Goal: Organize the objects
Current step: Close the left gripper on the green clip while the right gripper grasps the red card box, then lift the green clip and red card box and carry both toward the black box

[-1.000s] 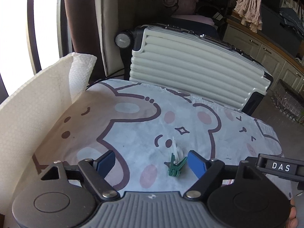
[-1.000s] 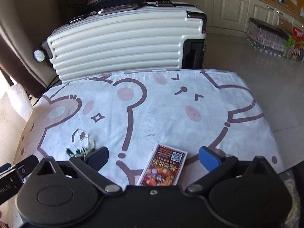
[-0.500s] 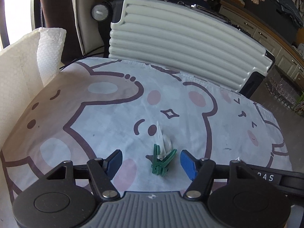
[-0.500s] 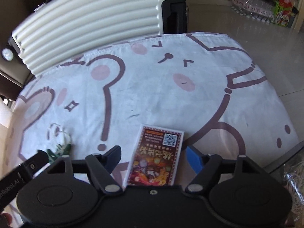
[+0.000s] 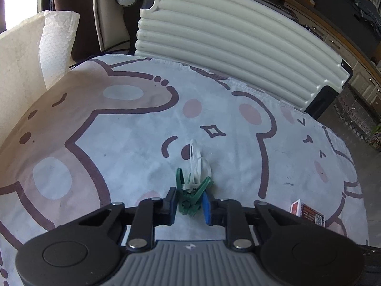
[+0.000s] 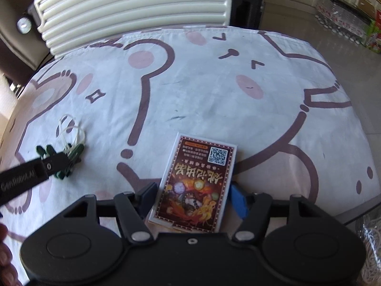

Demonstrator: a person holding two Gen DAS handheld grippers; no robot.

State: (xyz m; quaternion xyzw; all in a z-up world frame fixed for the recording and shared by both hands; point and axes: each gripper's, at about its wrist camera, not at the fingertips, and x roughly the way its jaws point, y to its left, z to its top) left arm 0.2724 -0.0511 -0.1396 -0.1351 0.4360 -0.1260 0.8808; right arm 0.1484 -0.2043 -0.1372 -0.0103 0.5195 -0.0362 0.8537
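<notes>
A bunch of green clothes pegs [image 5: 191, 196] tied with white cable ties [image 5: 196, 164] lies on the bear-print cloth [image 5: 133, 147]. My left gripper [image 5: 189, 206] is shut on the pegs, its blue pads pressing both sides. It shows in the right wrist view too [image 6: 59, 160]. A dark red card box [image 6: 196, 183] with a QR code lies flat between the fingers of my right gripper [image 6: 194, 201]. The jaws stand at the box's two long sides and seem to touch it.
A cream ribbed suitcase [image 5: 226, 40] stands behind the table. White paper towel [image 5: 57, 47] rises at the left edge. The card box also shows at the right in the left wrist view [image 5: 308, 214]. Tiled floor and cabinets lie beyond the right edge.
My left gripper has closed from wide open onto the green pegs. My right gripper has moved forward and narrowed around the card box.
</notes>
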